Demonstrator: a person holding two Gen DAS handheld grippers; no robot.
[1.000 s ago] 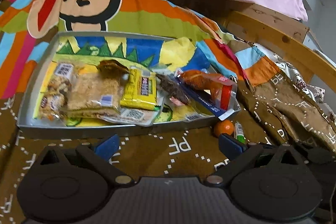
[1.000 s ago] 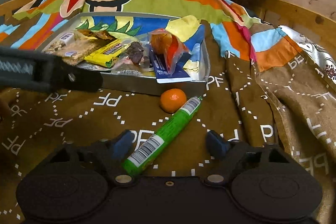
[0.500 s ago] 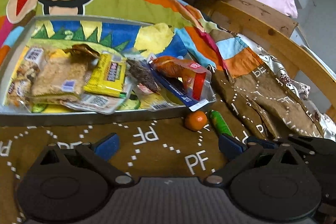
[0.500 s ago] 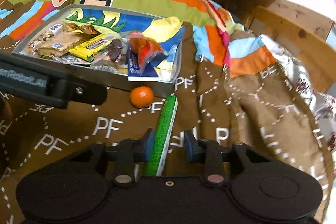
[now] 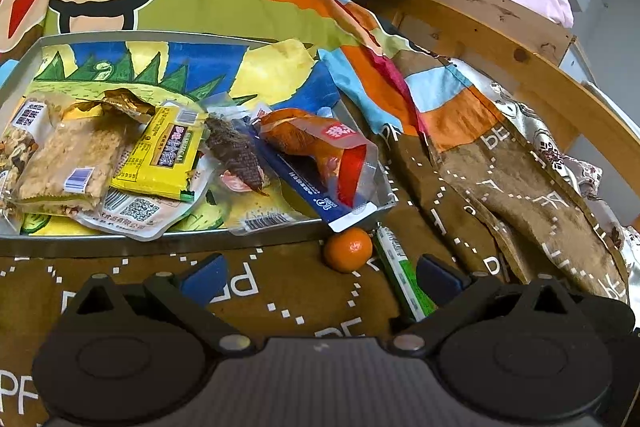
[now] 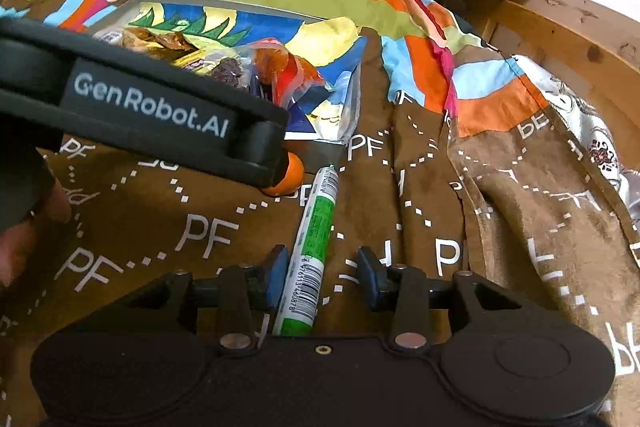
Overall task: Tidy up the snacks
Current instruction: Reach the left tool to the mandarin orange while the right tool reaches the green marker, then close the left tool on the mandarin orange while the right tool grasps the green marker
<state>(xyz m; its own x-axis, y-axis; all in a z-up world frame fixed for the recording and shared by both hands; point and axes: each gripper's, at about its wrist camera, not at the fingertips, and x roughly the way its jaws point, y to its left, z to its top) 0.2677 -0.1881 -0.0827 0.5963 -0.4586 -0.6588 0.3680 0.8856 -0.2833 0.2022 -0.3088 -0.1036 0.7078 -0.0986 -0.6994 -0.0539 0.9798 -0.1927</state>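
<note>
Down-tilted, the left gripper (image 5: pixel 318 277) gapes empty over brown plush blanket (image 5: pixel 280 291); round orange (image 5: pixel 347 249) at one o'clock, beside the metal tray (image 5: pixel 160 239). Right gripper (image 6: pixel 323 277) has been closing around the slim green stick pack (image 6: pixel 316 239); one pad touches, the other stands clear.

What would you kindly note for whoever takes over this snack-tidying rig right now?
Left gripper: open, empty, over the brown patterned blanket before the grey metal tray.
Right gripper: jaws have just been closing around the green wrapped snack stick; a gap shows at one pad, no grip yet.
Done: several wrapped snacks lie in the tray.
Left: the stick and the small round orange mandarin, both on the blanket.
</note>
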